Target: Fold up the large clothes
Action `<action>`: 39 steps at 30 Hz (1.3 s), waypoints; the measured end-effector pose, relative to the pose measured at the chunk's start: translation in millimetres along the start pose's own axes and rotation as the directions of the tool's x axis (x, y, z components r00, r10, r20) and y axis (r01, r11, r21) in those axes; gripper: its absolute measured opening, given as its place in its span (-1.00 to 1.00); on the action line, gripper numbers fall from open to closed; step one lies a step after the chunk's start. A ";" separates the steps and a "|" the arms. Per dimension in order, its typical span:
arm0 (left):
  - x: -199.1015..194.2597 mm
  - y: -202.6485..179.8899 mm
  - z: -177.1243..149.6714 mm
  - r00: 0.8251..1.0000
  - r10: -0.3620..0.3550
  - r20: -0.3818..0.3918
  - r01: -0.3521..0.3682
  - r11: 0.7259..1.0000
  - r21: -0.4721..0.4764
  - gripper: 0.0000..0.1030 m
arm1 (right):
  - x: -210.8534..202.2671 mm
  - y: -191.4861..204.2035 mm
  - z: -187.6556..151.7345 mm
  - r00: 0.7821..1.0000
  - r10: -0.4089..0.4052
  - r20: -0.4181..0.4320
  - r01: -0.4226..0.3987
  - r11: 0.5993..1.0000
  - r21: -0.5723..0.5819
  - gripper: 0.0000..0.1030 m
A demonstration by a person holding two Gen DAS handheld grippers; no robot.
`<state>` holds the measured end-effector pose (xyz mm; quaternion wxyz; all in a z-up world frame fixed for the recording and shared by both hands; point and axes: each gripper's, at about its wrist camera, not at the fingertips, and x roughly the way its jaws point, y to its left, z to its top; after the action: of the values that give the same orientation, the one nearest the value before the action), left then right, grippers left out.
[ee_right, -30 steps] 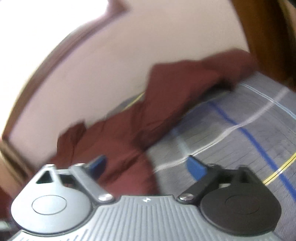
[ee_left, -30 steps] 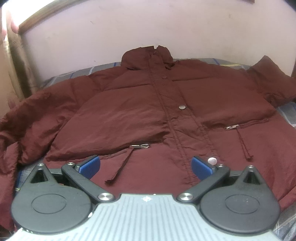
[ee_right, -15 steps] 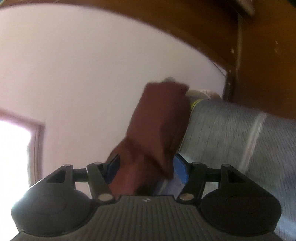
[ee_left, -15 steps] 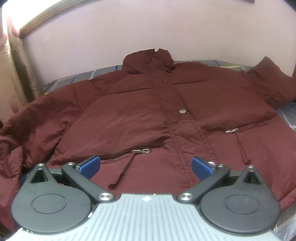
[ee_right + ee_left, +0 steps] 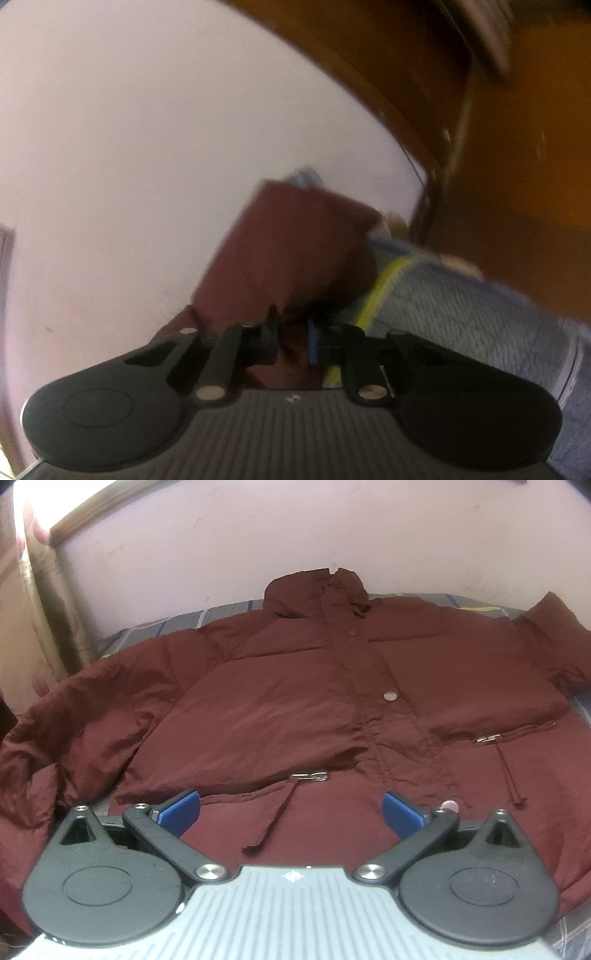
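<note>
On the bed [image 5: 155, 627] the jacket [image 5: 295, 709] lies flat, front up; the left gripper [image 5: 290, 810] hovers wide over its near hem. Far right, the right gripper [image 5: 291, 341], open a moment ago, is closing on the sleeve [image 5: 288, 251], so the sleeve fold can start.

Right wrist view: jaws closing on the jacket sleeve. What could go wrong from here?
1. The right gripper is closing on only a narrow bunch of the maroon jacket's sleeve; puffy fabric might slip out when pulled.
2. The sleeve end lies at the bedspread edge, so the jaws may pinch it too.
3. The left gripper hangs open over the hem, pinning nothing; the jacket could drag.
</note>
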<state>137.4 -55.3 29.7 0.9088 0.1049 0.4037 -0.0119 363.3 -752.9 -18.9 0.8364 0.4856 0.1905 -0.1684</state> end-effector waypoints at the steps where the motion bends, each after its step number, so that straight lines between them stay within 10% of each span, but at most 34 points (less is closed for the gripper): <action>1: -2.4 4.0 -0.4 1.000 0.002 0.008 -0.002 1.000 -0.008 1.00 | -8.3 12.7 -3.1 0.999 0.050 0.020 -0.049 0.998 -0.030 -0.86; 8: -20.6 39.4 -4.7 0.999 0.027 0.047 -0.022 0.996 -0.091 1.00 | -63.8 158.4 -65.4 0.926 0.373 -0.058 -0.376 0.899 -0.223 -0.93; 13: -31.3 69.0 -16.3 0.999 0.023 0.043 -0.016 0.987 -0.158 1.00 | -91.4 274.6 -161.2 0.789 0.568 -0.232 -0.614 0.739 -0.279 -0.95; 19: -40.3 107.0 -31.4 0.999 -0.004 0.053 0.016 0.971 -0.238 1.00 | -101.5 347.7 -303.2 0.638 0.612 -0.468 -0.759 0.605 -0.242 -0.95; 22: -44.5 121.2 -34.3 0.997 -0.035 0.068 0.052 0.964 -0.262 1.00 | -108.2 322.2 -337.6 0.713 0.528 -0.462 -0.686 0.660 -0.306 -0.93; 23: -45.7 124.1 -35.3 0.996 -0.029 0.081 0.049 0.964 -0.262 1.00 | -113.9 307.9 -339.5 0.769 0.476 -0.427 -0.631 0.672 -0.387 -0.93; 27: -41.8 126.7 -38.3 0.995 -0.037 0.087 0.058 0.967 -0.247 1.00 | -120.7 218.9 -294.5 0.900 0.313 -0.302 -0.425 0.785 -0.451 -0.60; 31: -30.1 119.3 -38.5 0.997 -0.058 0.060 0.071 0.967 -0.243 1.00 | -145.4 111.9 -208.5 0.988 0.144 -0.050 -0.152 0.938 -0.310 0.40; 35: -18.2 101.2 -34.0 0.997 -0.079 0.025 0.083 0.971 -0.224 1.00 | -153.3 70.5 -163.3 0.998 0.018 0.066 0.008 0.928 -0.371 0.53; 39: -10.8 78.0 -26.4 0.997 -0.075 0.002 0.074 0.982 -0.176 1.00 | -134.8 78.3 -177.6 0.998 0.057 0.041 -0.030 0.872 -0.488 0.91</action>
<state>119.1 25.6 34.6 0.9125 0.0092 0.4090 -0.0101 255.0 -547.4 23.8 0.9401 0.2589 0.1931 -0.1090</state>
